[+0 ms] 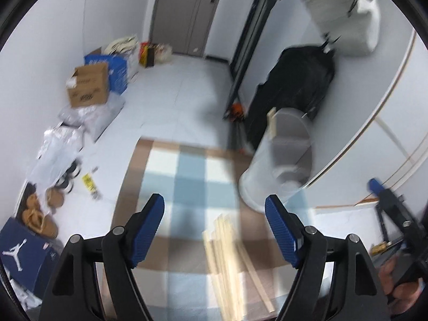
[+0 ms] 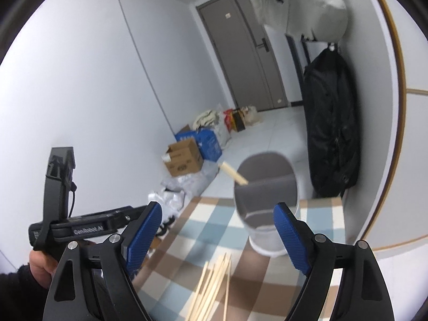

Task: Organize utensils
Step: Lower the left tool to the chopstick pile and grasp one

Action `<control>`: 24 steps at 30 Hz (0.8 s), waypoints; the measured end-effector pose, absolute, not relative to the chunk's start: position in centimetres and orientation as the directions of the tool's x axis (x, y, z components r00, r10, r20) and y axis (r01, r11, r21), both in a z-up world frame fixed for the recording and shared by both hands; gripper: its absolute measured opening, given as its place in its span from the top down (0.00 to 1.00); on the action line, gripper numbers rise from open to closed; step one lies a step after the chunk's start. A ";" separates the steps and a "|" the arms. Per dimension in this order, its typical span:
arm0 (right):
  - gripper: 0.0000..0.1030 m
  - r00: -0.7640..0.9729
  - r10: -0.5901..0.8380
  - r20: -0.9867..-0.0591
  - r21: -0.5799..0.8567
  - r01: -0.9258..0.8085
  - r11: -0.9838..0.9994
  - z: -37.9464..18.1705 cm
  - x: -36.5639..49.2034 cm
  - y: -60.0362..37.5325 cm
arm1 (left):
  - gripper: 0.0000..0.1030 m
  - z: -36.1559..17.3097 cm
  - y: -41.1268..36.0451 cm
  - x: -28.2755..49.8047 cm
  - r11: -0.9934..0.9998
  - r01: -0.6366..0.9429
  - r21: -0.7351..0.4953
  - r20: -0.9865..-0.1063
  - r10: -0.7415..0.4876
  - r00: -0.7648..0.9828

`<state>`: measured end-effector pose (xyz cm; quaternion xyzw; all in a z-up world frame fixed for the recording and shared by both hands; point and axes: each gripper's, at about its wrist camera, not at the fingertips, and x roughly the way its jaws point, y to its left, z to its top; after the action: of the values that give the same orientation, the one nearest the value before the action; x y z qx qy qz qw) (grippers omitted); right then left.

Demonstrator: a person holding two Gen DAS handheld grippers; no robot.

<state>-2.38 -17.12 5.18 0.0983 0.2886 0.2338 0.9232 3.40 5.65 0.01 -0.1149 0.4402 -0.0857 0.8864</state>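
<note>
Cardboard box [image 2: 184, 158] beside black coat [image 2: 330, 133]

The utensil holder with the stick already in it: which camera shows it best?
Right wrist: the utensil holder is sharp, its divided inside visible, one wooden stick poking from the rim. Left wrist shows it motion-blurred and apparently tilted.

Home entryway: door [image 2: 248, 53], hung coat [image 2: 331, 123], shoes [image 1: 67, 179].
</note>
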 end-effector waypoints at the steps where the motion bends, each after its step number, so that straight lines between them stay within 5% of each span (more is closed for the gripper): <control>1: 0.17 0.716 0.484 -0.502 0.301 -0.380 0.875 4.7 -2.4 -16.8 | 0.28 -1.0 5.7 3.3 0.960 0.044 -0.278 -0.777 -0.252 0.577; 12: 0.13 0.643 0.453 -0.617 0.305 -0.335 0.891 -0.8 -2.0 -16.4 | 0.29 -10.0 4.5 5.8 0.977 -0.009 -0.213 -0.920 -0.197 0.339; 24: 0.10 0.611 0.419 -0.672 0.302 -0.291 0.908 -2.8 -0.7 -16.1 | 0.34 -11.9 3.4 6.4 0.986 0.006 -0.168 -0.940 -0.162 0.300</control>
<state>-0.68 -16.06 -2.78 0.0812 0.3940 0.1988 0.8937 6.36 3.35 -11.89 -0.0660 0.5894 -0.0522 0.8035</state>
